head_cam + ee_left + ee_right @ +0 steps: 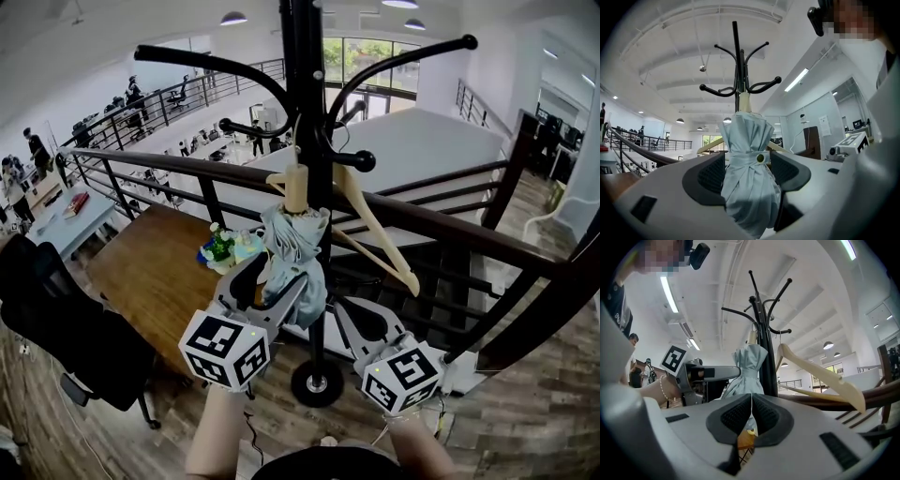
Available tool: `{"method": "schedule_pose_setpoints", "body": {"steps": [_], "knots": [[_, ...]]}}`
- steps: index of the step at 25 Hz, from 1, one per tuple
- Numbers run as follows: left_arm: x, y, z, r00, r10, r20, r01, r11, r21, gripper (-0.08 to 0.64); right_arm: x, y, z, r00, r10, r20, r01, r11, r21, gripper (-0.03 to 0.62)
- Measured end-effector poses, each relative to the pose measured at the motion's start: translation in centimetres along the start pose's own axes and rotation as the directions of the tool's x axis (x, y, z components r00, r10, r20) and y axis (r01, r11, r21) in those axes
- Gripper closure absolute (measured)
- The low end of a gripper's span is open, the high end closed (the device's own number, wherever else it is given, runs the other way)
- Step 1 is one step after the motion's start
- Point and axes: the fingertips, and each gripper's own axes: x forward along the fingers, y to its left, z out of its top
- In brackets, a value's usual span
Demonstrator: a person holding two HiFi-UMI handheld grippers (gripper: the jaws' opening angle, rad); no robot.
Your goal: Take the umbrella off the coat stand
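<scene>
Left gripper [275, 281] spread wide around pale-blue folded umbrella [749, 140], hanging on black coat stand [305, 112], right gripper [751, 417] clenched empty.

Coat stand [305, 94] | hung: umbrella [295, 253], wooden hanger [375, 244] | base on wood floor [525, 412]

Pale blue folded umbrella [292, 251] hangs on black coat stand [305, 94], beside wooden hanger [377, 246]. Left gripper [275, 278] jaws apart, flanking umbrella's lower folds. Right gripper [361, 314] low, near stand pole.
</scene>
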Motion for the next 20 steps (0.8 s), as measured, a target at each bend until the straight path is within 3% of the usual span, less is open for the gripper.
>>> {"method": "schedule_pose_setpoints", "body": {"steps": [11,20], "knots": [[2.6,0.5,-0.5,0.997,-0.033,-0.064,0.033,0.999,0.004,0.241,0.5,-0.3,-0.5,0.999,0.034,0.004,-0.034,0.999,0.012,0.563],[3.8,-0.1,-0.8,0.995,-0.088,-0.051,0.088,0.996,-0.004,0.242,0.5,-1.3,-0.4,1.0,0.022,0.016,-0.022,0.999,0.032,0.563]]}}
